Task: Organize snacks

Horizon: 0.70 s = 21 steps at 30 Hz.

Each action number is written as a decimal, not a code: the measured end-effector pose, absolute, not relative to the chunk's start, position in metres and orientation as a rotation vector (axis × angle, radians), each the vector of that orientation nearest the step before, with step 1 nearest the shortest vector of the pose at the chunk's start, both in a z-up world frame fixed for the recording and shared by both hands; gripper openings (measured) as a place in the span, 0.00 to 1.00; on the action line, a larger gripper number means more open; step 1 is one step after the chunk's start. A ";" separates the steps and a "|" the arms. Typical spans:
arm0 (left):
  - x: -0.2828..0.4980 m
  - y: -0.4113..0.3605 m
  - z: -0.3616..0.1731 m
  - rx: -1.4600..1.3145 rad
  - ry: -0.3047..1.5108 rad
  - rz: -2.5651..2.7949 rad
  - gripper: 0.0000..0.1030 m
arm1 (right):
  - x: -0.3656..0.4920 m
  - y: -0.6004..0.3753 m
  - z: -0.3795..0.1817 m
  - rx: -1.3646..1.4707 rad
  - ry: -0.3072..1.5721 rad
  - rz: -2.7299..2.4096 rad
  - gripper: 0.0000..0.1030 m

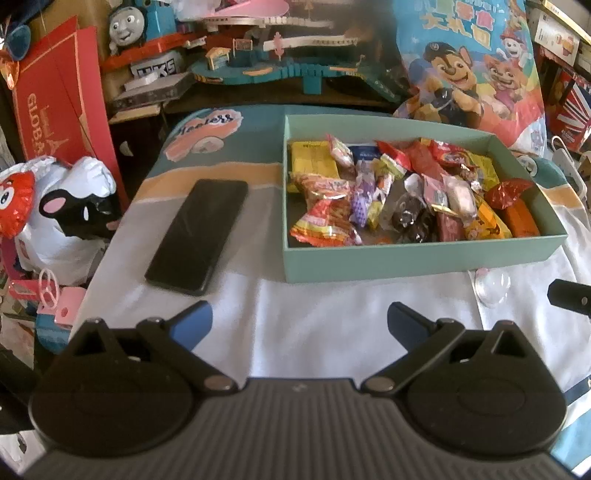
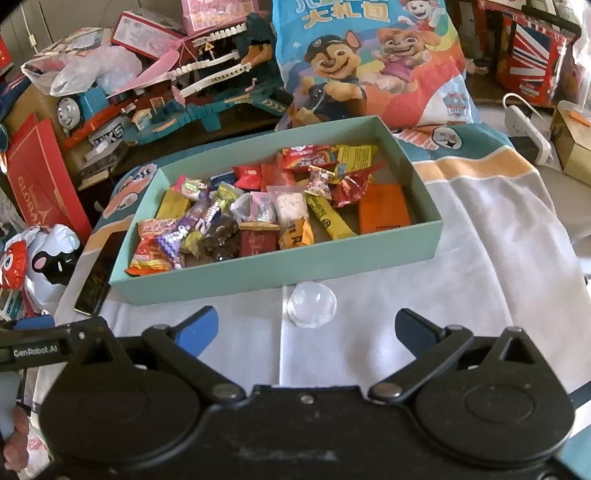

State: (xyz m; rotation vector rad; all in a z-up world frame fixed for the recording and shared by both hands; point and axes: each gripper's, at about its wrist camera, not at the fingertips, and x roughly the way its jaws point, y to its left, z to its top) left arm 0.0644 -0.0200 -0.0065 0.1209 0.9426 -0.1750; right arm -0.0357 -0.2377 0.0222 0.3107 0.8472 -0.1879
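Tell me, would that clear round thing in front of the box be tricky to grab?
Probably. The clear round thing looks smooth and glossy, so it may slip between the fingers of the open right gripper. Its domed shape suggests it could roll or skid on the white cloth if nudged. It looks like thin plastic, likely light, and it might dent if squeezed hard.

Both wrist views near, facing box point(image 1: 413, 258).

A cluttered home playroom: toy train point(image 1: 127, 26), track set point(image 1: 266, 62), cartoon bag point(image 1: 469, 62).
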 end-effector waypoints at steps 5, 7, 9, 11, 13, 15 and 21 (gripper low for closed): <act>0.065 -0.018 -0.003 0.121 0.936 -0.169 1.00 | -0.037 -0.236 0.027 0.295 0.838 -0.193 1.00; 0.065 -0.018 -0.003 0.124 0.933 -0.166 1.00 | -0.037 -0.236 0.028 0.292 0.836 -0.197 1.00; 0.065 -0.017 -0.002 0.122 0.930 -0.166 1.00 | -0.037 -0.236 0.029 0.291 0.833 -0.200 1.00; 0.066 -0.017 -0.002 0.123 0.930 -0.164 1.00 | -0.038 -0.236 0.029 0.289 0.833 -0.202 1.00; 0.066 -0.017 -0.003 0.123 0.931 -0.163 1.00 | -0.038 -0.236 0.028 0.290 0.836 -0.203 1.00; 0.066 -0.017 -0.003 0.124 0.930 -0.164 1.00 | -0.039 -0.236 0.028 0.291 0.836 -0.203 1.00; 0.066 -0.017 -0.004 0.129 0.930 -0.166 1.00 | -0.039 -0.235 0.026 0.291 0.841 -0.208 1.00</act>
